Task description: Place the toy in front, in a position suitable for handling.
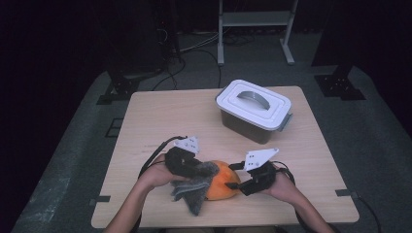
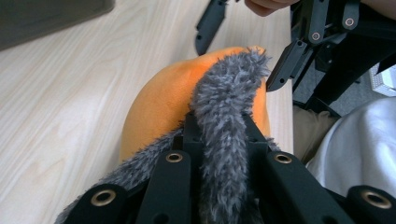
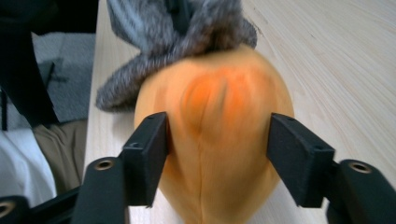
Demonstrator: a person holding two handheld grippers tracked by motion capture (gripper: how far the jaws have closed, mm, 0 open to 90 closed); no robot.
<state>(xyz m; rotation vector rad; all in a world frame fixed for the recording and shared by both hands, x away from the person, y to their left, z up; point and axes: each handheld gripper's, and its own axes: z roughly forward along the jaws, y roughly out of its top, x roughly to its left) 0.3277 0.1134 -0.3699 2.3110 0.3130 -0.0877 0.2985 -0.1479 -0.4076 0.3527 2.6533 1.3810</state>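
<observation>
With the orange fruit lying on the desk, keep the left tongs clenched on the grey cloth draped over it; the right tongs straddle the fruit released, so clamp gently before wiping.

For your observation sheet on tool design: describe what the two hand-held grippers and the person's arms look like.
Each hand-held gripper, left and right, is black, built from jointed bars with brass-coloured pivot rivets, and ends in two flat rectangular black pads. Each carries a pale grey three-cornered plate dotted with small holes on top. A black cable trails from each. The forearms show no sleeves.
</observation>
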